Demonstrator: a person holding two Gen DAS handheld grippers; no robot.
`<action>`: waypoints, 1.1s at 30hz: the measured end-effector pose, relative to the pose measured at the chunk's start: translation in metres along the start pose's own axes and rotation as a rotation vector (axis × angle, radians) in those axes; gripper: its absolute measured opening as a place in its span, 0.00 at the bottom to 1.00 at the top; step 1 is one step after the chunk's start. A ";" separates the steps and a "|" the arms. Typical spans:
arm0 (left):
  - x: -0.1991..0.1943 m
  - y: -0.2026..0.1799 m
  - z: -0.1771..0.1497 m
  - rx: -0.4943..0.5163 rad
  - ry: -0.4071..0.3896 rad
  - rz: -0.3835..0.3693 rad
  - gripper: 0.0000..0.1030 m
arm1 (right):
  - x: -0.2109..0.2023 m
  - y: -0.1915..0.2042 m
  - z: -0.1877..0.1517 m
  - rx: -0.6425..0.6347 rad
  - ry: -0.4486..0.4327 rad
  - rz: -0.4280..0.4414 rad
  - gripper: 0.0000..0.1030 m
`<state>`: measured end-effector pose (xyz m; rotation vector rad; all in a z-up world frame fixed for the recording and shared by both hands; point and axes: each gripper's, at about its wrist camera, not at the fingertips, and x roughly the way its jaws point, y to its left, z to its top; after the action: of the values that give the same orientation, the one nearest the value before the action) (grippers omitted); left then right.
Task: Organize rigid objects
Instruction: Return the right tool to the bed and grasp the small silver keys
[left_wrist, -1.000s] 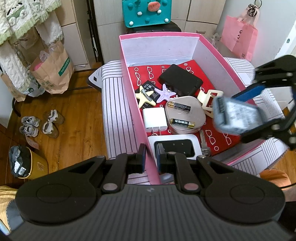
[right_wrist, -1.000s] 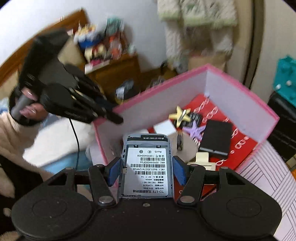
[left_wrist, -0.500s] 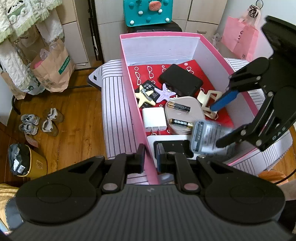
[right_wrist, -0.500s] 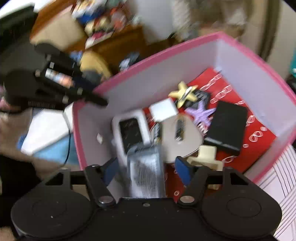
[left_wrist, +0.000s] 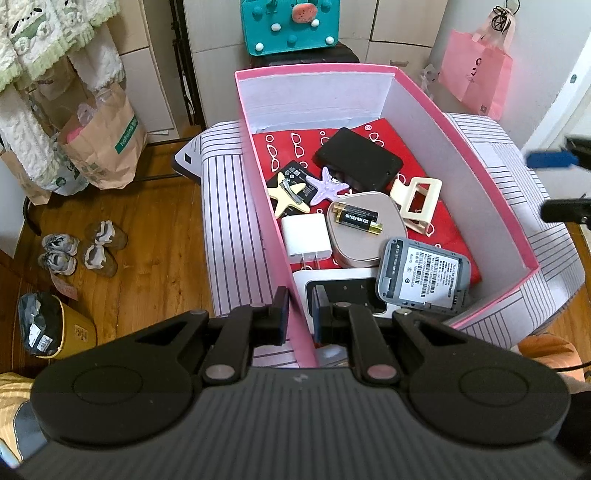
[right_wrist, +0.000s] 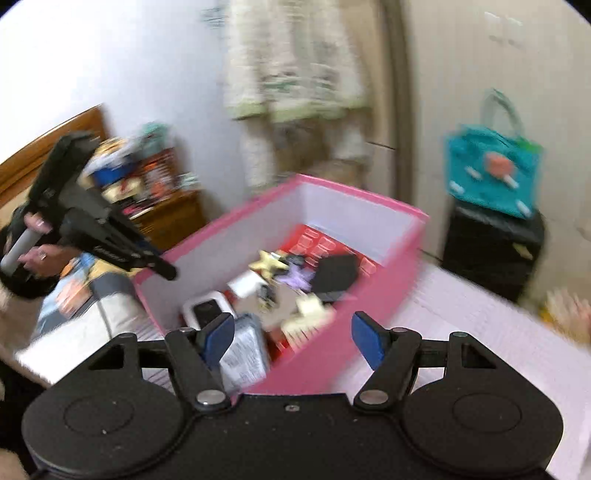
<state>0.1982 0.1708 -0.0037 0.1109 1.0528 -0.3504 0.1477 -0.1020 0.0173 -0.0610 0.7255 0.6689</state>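
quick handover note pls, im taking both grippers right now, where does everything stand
Left gripper: shut on the near wall of the pink box, steadying it.
Right gripper: open, holding nothing, off the box's right side.
In the box: grey router, label side up, resting partly on the white device; also charger plug, batteries on the beige case, two star clips, black case, cream claw clip.
Done: the router is in the box.
Left: no loose item shows outside the box in these views; look around before the next pick.

Wood floor (left_wrist: 147, 229), white cabinets (left_wrist: 155, 74), striped ottoman (left_wrist: 232, 206), daylit.
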 end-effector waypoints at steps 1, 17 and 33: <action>0.000 0.000 -0.001 -0.002 -0.004 -0.001 0.11 | -0.007 -0.002 -0.006 0.027 0.002 -0.012 0.73; -0.002 0.001 -0.006 -0.023 -0.031 -0.002 0.11 | 0.005 -0.017 -0.116 0.265 0.030 -0.194 0.74; -0.002 0.000 -0.006 -0.025 -0.028 0.010 0.12 | 0.042 -0.046 -0.118 0.250 0.033 -0.352 0.11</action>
<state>0.1923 0.1723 -0.0045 0.0883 1.0280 -0.3285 0.1279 -0.1480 -0.1058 0.0299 0.8010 0.2389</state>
